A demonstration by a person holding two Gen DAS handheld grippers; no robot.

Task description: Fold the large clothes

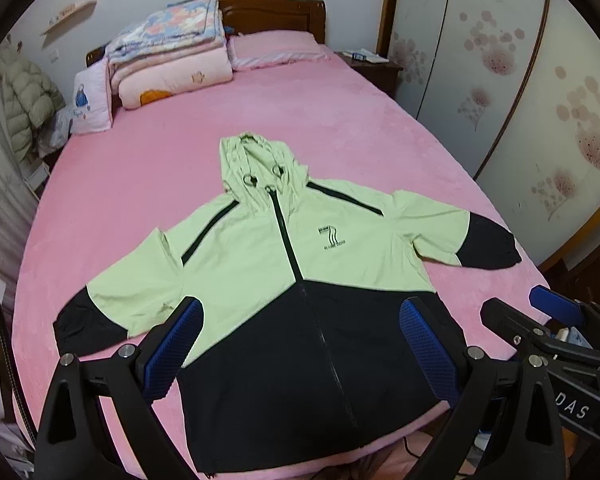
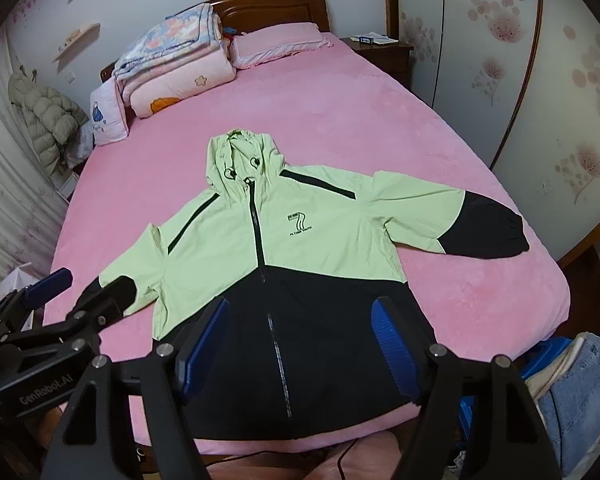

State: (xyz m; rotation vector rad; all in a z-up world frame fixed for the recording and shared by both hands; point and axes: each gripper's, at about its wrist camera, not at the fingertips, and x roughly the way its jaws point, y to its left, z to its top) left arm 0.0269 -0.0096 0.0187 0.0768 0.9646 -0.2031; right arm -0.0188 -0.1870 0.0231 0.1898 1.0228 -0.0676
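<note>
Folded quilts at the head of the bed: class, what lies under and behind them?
The folded quilts rest on the pink bed sheet; the wooden headboard rises behind. What lies beneath the stack is covered.

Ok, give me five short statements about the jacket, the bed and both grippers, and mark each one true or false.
1. The hooded jacket lies spread front-up on the pink bed. True.
2. Its zipper is open. False: it is zipped up to the hood.
3. The left gripper is open and holds nothing. True.
4. The right gripper clamps a sleeve. False: it is open, with no cloth between its pads.
5. Folded quilts are stacked near the headboard. True.
</note>
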